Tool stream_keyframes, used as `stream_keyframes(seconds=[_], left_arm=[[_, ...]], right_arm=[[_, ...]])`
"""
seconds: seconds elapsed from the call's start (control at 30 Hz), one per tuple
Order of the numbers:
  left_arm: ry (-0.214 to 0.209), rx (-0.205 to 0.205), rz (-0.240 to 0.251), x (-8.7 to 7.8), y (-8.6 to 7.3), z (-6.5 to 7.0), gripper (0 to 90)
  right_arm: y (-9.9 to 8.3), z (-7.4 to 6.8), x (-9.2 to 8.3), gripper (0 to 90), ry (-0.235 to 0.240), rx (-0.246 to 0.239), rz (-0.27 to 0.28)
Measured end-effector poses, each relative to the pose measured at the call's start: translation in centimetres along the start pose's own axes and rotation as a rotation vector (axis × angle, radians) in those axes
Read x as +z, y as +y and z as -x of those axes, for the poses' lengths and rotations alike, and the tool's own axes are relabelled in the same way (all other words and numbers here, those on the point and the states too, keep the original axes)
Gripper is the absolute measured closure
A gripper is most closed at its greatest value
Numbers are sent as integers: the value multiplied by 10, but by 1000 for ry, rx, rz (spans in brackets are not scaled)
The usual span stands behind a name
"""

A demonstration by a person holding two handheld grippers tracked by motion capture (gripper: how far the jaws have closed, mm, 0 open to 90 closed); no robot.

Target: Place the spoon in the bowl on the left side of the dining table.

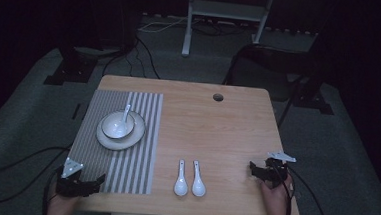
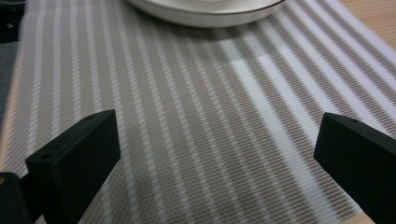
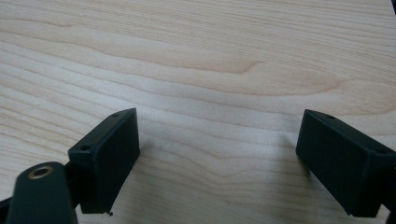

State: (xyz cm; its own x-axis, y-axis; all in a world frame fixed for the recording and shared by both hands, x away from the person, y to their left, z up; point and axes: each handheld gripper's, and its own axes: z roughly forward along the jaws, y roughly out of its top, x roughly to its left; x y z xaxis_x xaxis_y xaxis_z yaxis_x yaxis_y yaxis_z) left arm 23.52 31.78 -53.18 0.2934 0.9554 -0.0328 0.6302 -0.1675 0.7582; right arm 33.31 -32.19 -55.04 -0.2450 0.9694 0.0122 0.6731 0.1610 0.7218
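A: What's the layout?
B: Table [image 1: 217, 134] mid-frame, striped mat [image 1: 95, 162] on its left, plate [image 1: 107, 141] with bowl [image 1: 111, 128] and a spoon [image 1: 126, 112] on the mat.
A: And the grippers?
B: Left gripper [image 1: 96, 181] lower left over the mat, right gripper [image 1: 253, 168] lower right; both jaws spread, empty. Two spoons [image 1: 190, 178] lie side by side, bottom centre, between them.

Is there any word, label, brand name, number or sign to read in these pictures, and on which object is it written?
None: no text can be read on anything.
The bowl, its plate, the three spoons, the striped placemat and the wooden table carry no print.
The left gripper and right gripper, both with jaws apart, show plain black jaws with no marking.
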Motion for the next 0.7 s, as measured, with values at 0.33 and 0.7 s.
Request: stream_keyframes(seconds=[0.33,0.7], left_arm=[[54,-48,21,-14,-14,-15,6],[96,-105,24,-26,-31,-26,6]], right_arm=[[0,0,0,128,0,0,0],[0,0,0,128,0,-1,0]])
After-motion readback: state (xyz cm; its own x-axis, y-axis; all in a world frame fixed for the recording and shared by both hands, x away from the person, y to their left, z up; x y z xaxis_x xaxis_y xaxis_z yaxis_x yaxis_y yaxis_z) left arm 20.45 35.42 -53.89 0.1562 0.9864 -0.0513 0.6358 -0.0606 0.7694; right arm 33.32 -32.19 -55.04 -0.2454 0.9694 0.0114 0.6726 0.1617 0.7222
